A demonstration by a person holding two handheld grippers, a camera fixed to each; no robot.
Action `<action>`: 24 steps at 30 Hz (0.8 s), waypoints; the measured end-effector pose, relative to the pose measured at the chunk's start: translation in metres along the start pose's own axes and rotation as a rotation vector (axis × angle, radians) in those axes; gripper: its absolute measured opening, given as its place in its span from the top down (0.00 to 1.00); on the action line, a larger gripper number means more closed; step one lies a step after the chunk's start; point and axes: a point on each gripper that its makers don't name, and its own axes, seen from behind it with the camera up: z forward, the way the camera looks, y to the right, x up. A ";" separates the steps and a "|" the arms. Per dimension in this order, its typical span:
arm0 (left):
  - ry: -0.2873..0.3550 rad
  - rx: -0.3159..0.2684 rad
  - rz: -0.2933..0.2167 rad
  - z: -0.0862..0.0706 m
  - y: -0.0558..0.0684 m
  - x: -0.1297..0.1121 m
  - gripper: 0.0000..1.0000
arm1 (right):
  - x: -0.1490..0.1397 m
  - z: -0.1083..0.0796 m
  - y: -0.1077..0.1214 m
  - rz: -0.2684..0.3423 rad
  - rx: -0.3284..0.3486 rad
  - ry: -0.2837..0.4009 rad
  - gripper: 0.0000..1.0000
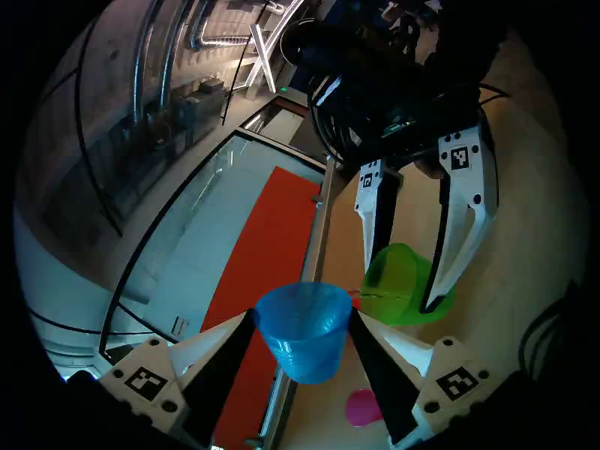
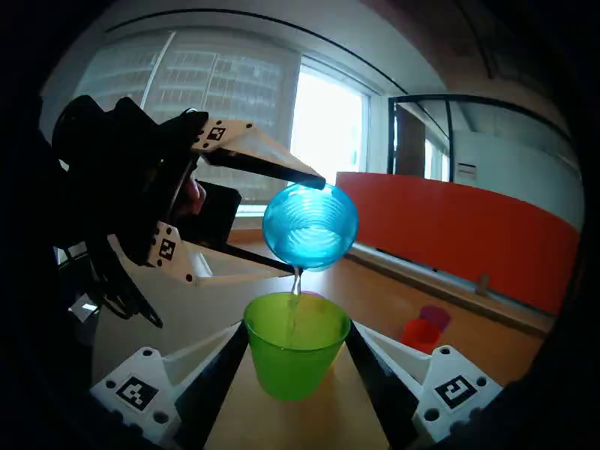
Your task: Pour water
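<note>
While pouring thin water stream (image 2: pixel 296 282) from tilted blue cup (image 2: pixel 310 226) into upright green cup (image 2: pixel 295 352).
Left tongs (image 1: pixel 302 315) gripping blue cup, right tongs (image 2: pixel 296 326) gripping green cup.

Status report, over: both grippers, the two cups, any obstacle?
Left gripper shut on blue cup, tilted, pouring. Right gripper shut on green cup below. Thin stream enters it. Nothing blocks the stream.

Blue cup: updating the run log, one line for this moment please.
pouring | left gripper shut on blue cup, tipped | right gripper shut on green cup | water streaming into it
</note>
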 end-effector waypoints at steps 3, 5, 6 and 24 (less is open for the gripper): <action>0.002 0.001 0.005 0.000 0.000 0.001 0.11 | 0.000 0.000 0.000 -0.001 0.000 -0.001 0.06; 0.003 0.002 0.005 -0.001 0.000 0.002 0.11 | 0.000 0.000 0.000 -0.002 0.000 0.000 0.06; 0.004 0.002 0.005 -0.001 0.000 0.002 0.11 | 0.000 0.000 0.000 -0.001 0.000 0.000 0.06; 0.008 0.019 0.039 -0.002 -0.004 0.002 0.11 | -0.001 0.000 0.001 -0.001 -0.003 -0.002 0.06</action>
